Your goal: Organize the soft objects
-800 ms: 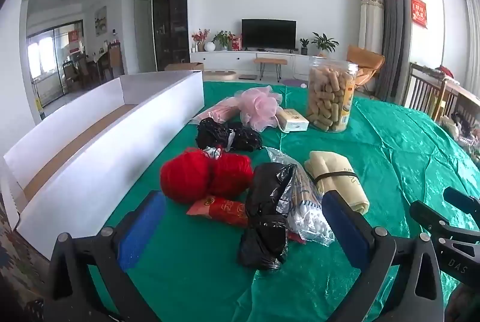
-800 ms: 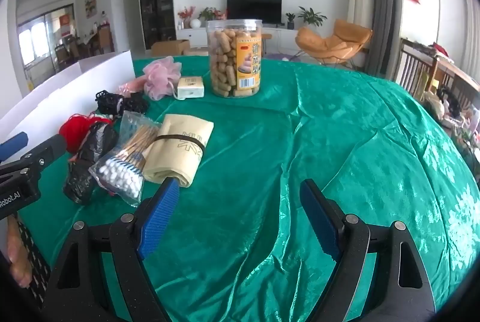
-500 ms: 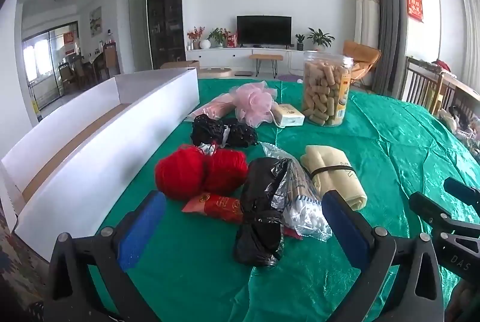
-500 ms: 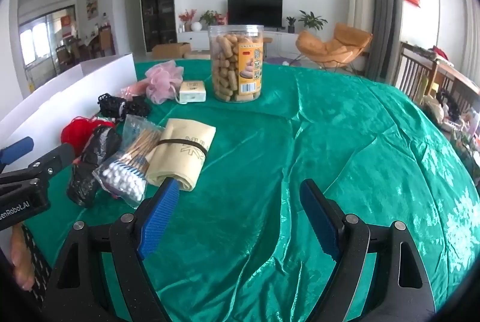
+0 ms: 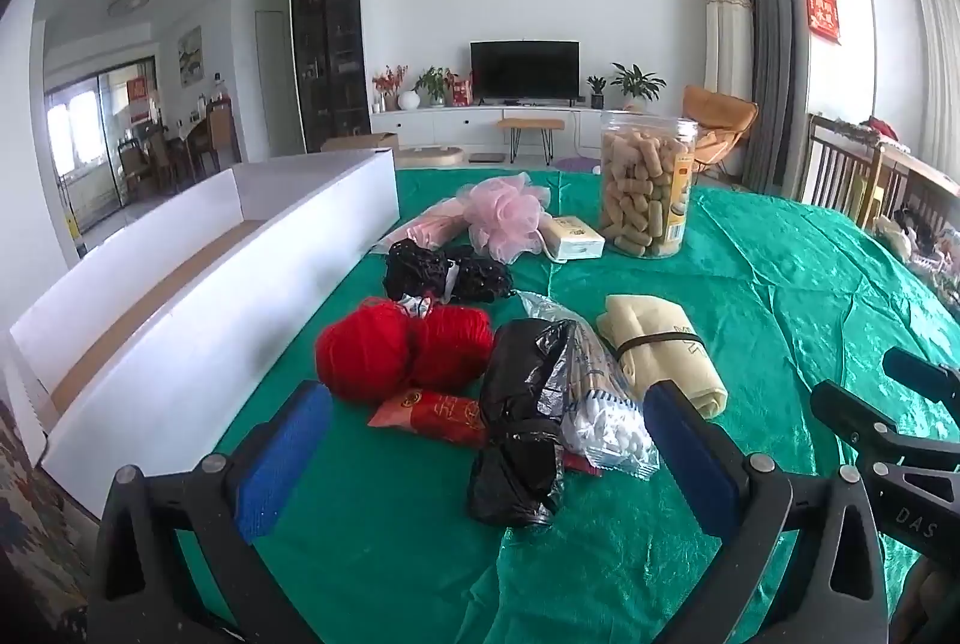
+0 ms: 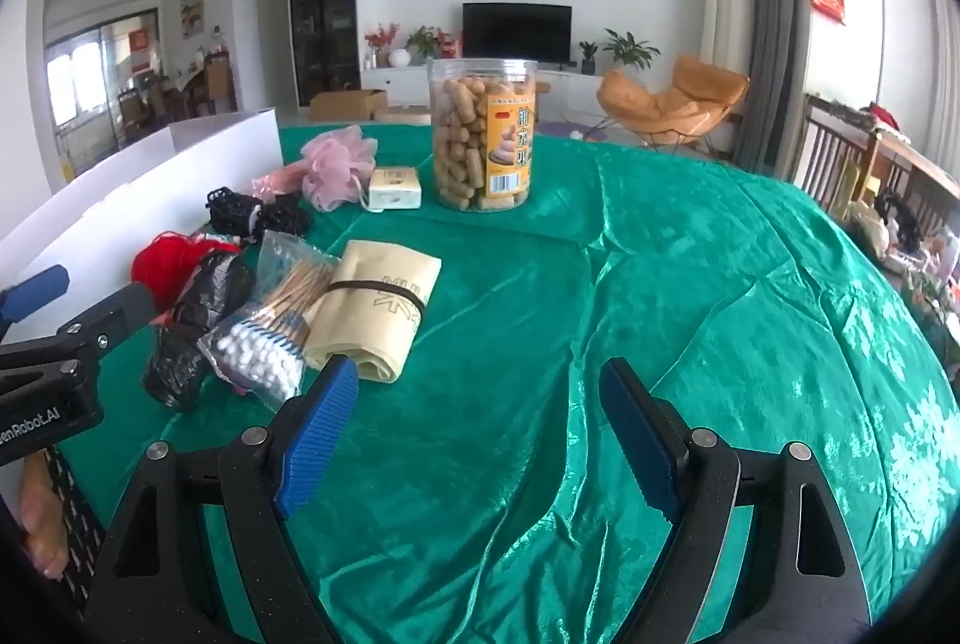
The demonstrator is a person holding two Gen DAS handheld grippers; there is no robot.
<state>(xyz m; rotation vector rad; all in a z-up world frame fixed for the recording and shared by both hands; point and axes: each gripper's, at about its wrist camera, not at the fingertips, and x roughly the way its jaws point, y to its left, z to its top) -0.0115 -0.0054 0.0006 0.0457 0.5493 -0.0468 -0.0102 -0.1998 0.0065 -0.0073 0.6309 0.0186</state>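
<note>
My left gripper [image 5: 486, 398] is open over the near edge of a pile on the green cloth: two red yarn balls [image 5: 396, 356], a black plastic bag [image 5: 522, 422], a bag of cotton swabs [image 5: 600, 404] and a red packet [image 5: 432, 413]. A rolled beige cloth [image 5: 660, 350] with a dark band lies just right of them. Further back are a black mesh bundle [image 5: 444, 272] and a pink bath pouf [image 5: 510, 212]. My right gripper [image 6: 477, 380] is open above bare cloth, with the beige cloth [image 6: 378, 308] just past its left fingertip. Nothing is between either pair of fingers.
A long white open box [image 5: 240, 296] runs along the left side of the table. A clear jar of snacks [image 6: 483, 134] and a small cream box [image 6: 393, 188] stand at the back. The green tablecloth [image 6: 690, 284] is wrinkled on the right. A person's hand [image 6: 36, 518] shows at lower left.
The right gripper's view has drifted slightly, so the jar and cloth sit a little lower in it. Both grippers keep the same wide opening, and no object has moved.
</note>
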